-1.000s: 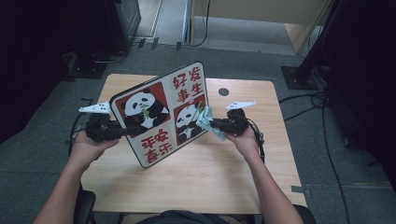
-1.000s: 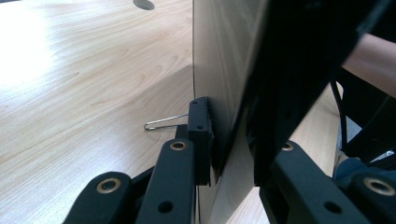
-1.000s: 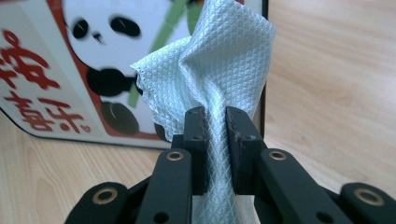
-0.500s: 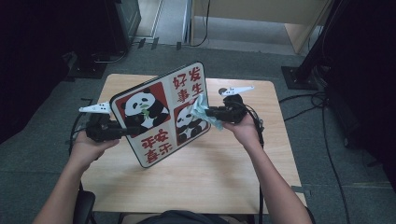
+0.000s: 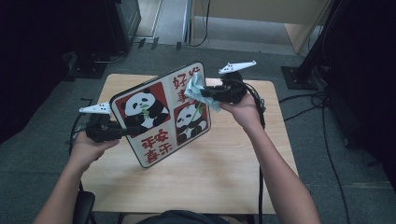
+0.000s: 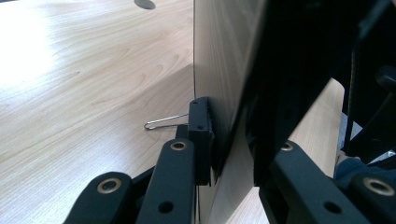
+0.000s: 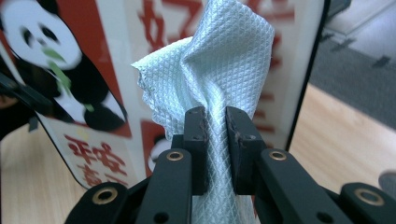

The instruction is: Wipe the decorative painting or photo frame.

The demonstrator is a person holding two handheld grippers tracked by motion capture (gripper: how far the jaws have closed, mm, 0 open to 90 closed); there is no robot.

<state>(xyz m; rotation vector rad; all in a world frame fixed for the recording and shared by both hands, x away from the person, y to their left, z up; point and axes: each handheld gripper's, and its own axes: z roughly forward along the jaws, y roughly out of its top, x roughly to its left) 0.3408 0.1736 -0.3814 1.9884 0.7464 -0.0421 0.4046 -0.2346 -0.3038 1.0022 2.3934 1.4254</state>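
Pale blue waffle-weave cloth (image 7: 219,60) is pinched between the jaws of the right gripper (image 5: 205,93) and pressed against the upper right of the panda board (image 5: 161,114). That board stands tilted above the wooden counter (image 5: 210,172), its left edge clamped in the left gripper (image 5: 122,131). A thin wire clip (image 6: 163,122) lies on the counter just behind the board.

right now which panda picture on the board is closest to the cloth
The right-hand panda, in the red square just below the pale blue cloth held by the right gripper. The other panda sits further left, toward the left gripper.
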